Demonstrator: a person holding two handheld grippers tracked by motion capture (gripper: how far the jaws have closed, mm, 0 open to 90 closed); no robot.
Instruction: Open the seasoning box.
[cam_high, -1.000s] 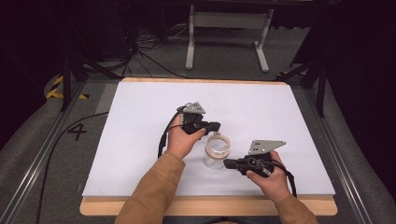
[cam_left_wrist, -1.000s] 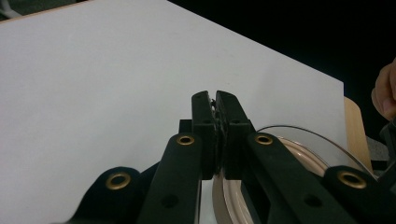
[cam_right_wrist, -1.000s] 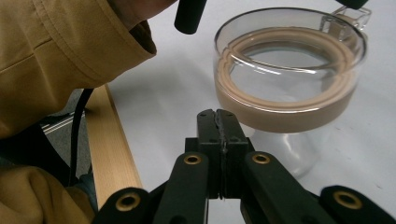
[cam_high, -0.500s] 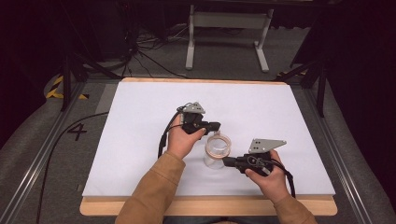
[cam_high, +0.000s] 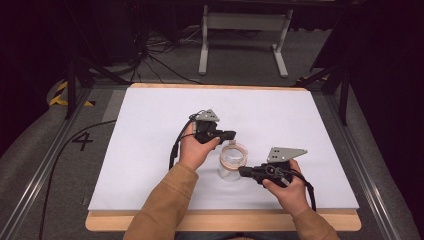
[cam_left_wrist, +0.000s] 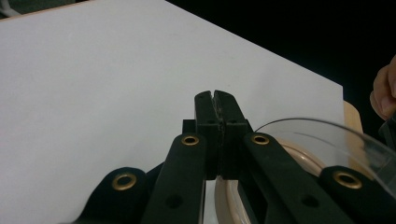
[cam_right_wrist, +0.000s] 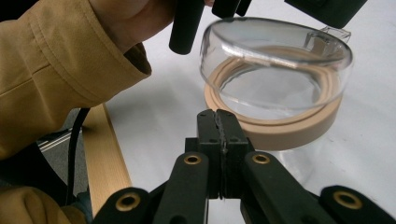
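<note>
Left gripper view shows my left gripper (cam_left_wrist: 215, 94) just closed, jaws together, empty, beside the jar (cam_high: 233, 161); right gripper (cam_right_wrist: 217, 114) likewise pressed together.

The left gripper (cam_high: 231, 134) points to the right, jaws pressed together (nothing between them). The right gripper (cam_high: 242, 171) points left, jaws likewise together; both forearms reach in from below.

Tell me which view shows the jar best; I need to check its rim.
The right gripper view: the jar sits close, its clear wall and tan ring in full sight. The left gripper view catches just one edge behind the jaws; the high view shows it small between the hands.
</note>
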